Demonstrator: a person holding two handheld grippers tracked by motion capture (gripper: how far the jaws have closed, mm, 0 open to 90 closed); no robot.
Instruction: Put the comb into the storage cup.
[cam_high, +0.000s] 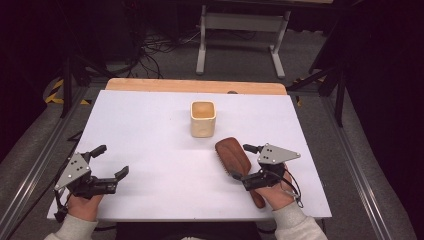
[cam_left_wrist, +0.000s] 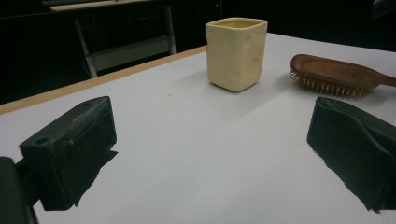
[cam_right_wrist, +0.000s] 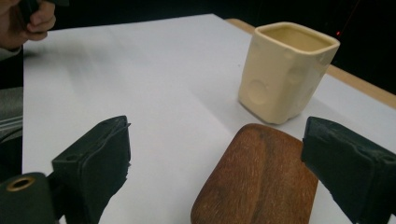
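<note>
1. Cream cup (cam_high: 203, 119): squarish with rounded corners and shallow round dimples in its walls, glossy ceramic-looking finish. It stands upright near the middle of the table (cam_high: 150, 150). Its inside looks tan in the high view; whether anything is in it, cannot tell.
2. Wooden hairbrush (cam_high: 233, 156): reddish-brown oval head with a smooth grained back facing up and short bristles along its left edge, so it lies slightly tilted. It rests on the table just in front of and to the right of the cup, near it but apart.
3. The brush handle runs back toward the person and goes under the right hand (cam_high: 278, 194); the tip pokes out near the table's front edge.
4. Right gripper (cam_high: 242, 162): jaws spread wide, one on each side of the brush head, not touching it (the right gripper view shows the wood between the black jaws with gaps either side). Nothing gripped.
5. Left gripper (cam_high: 111, 161): jaws also wide apart, holding nothing, sitting low over bare table at the front left, well apart from cup and brush.
6. Left hand (cam_high: 84, 205) is at the front-left table edge, light sleeve cuff visible.
7. Table surface: flat matte white sheet with a light wood strip along the far edge.
8. Jaw pads: black, blocky, rough-textured.
</note>
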